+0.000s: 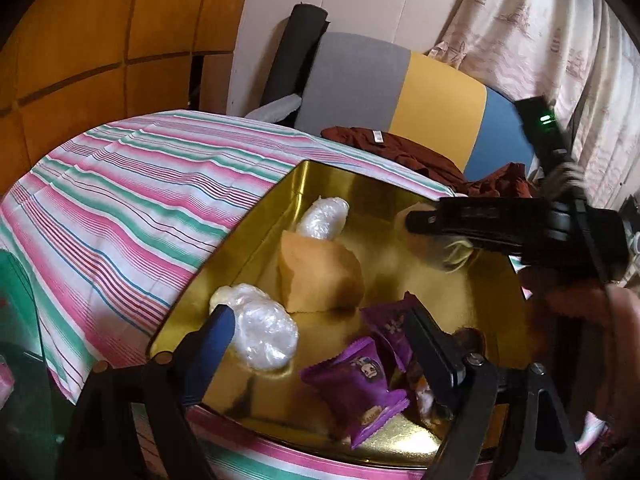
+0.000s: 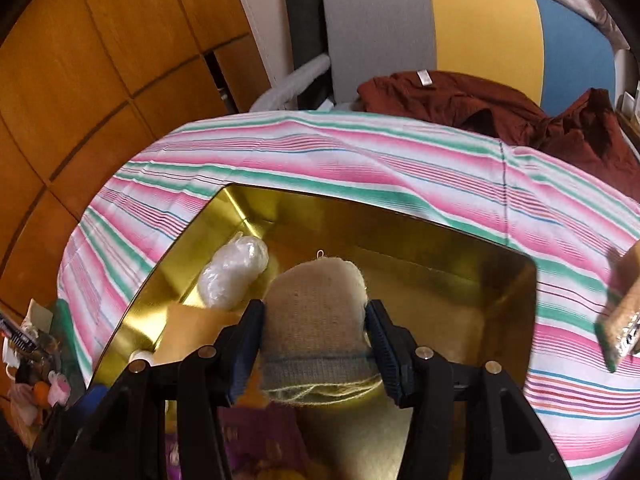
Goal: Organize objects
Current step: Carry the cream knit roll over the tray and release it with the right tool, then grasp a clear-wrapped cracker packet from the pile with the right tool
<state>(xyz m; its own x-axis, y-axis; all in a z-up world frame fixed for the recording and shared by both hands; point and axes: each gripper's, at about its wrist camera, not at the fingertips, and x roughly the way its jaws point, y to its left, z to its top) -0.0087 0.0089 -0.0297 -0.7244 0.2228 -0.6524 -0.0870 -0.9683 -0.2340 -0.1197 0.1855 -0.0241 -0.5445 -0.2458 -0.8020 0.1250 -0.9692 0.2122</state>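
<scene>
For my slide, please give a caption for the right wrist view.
Right gripper holds a beige knitted item above the gold tin.

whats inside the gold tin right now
Inside the gold tin: two plastic-wrapped white bundles, a tan wedge and purple snack packets. The right gripper holds a knitted piece over it, hiding the floor beneath.

Left gripper (image 1: 320, 324): black frame, blue finger pads, silver screws. Right gripper (image 2: 316, 324): identical; green indicator light.
</scene>
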